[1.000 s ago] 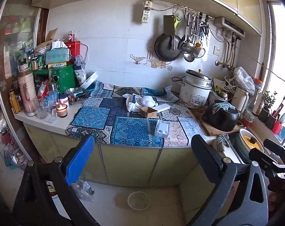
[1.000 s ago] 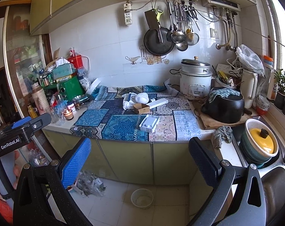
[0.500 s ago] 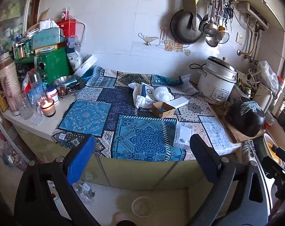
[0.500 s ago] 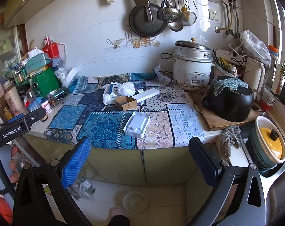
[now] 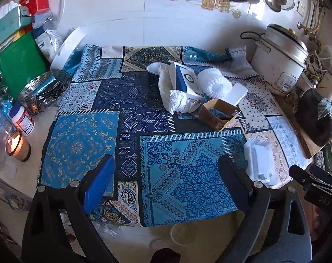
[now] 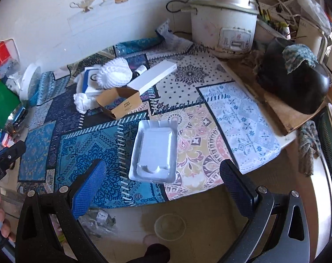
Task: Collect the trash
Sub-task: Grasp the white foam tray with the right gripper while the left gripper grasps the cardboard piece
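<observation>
Trash lies on a patterned blue cloth (image 5: 187, 171) on the counter. A white plastic tray (image 6: 155, 151) lies near the front edge, also in the left wrist view (image 5: 260, 162). Behind it are an open brown cardboard box (image 6: 122, 103), a long white box (image 6: 152, 79), a white foam net (image 6: 115, 74), crumpled tissue (image 6: 82, 103) and a blue-and-white carton (image 5: 183, 79). My right gripper (image 6: 163, 182) is open, just in front of the tray. My left gripper (image 5: 166, 175) is open and empty above the cloth's front part.
A white rice cooker (image 6: 223, 15) and a black pot (image 6: 297, 83) on a wooden board stand at the right. A lit candle (image 5: 17, 145), jars, a steel strainer (image 5: 45, 89) and a green box (image 5: 14, 63) crowd the left. A clear bowl (image 6: 169, 225) sits on the floor below.
Both grippers have moved forward and down toward the counter, so the cloth and trash now fill the views. Both stay open and empty.
</observation>
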A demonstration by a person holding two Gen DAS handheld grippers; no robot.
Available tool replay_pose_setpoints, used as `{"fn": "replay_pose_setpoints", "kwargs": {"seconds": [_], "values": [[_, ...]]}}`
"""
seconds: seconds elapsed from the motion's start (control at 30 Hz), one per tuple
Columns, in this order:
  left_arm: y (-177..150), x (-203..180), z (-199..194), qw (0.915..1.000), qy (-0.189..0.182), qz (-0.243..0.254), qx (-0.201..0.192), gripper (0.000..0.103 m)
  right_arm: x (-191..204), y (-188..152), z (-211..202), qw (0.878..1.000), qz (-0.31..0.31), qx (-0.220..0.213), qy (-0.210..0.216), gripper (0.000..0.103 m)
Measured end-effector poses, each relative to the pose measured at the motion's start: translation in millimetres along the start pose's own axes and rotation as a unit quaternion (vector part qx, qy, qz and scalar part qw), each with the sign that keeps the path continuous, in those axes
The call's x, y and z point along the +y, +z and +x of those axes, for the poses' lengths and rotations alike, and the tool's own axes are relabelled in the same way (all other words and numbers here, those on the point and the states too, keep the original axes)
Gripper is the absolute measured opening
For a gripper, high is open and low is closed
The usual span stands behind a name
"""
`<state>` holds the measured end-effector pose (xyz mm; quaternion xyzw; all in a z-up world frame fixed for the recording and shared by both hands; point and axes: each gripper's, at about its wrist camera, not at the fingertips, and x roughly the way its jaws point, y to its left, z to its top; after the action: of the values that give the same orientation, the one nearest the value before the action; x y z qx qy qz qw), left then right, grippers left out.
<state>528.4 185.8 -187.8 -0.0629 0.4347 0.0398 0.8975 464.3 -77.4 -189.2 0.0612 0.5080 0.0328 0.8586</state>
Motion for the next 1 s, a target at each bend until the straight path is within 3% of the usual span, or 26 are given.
{"fn": "replay_pose_setpoints", "kwargs": {"seconds": [0.27, 0.33, 0.47, 0.6, 0.77, 0.83, 1.0], "values": [[18, 8, 66, 0.9977, -0.026, 0.004, 0.062, 0.095, 15, 9, 71, 0.996, 0.026, 0.077, -0.038, 0.101], [22, 7, 76, 0.9969, -0.036, 0.005, 0.07, 0.095, 16, 9, 78, 0.995, 0.027, 0.086, -0.046, 0.095], [35, -4, 93, 0.9958, -0.043, 0.009, 0.08, 0.095, 14, 12, 86, 0.994, 0.029, 0.097, -0.034, 0.088], [50, -19, 104, 0.9964, -0.04, 0.007, 0.074, 0.095, 15, 17, 96, 0.994, 0.014, 0.113, -0.002, 0.073], [69, -39, 124, 0.9969, -0.032, -0.013, 0.071, 0.095, 11, 30, 97, 0.994, -0.018, 0.104, 0.02, 0.072], [76, -47, 134, 0.9964, -0.028, -0.028, 0.075, 0.093, 6, 37, 96, 0.994, -0.03, 0.101, 0.03, 0.071], [89, -62, 167, 0.9924, -0.021, -0.065, 0.102, 0.074, -13, 56, 98, 0.993, -0.047, 0.098, 0.053, 0.071]]}}
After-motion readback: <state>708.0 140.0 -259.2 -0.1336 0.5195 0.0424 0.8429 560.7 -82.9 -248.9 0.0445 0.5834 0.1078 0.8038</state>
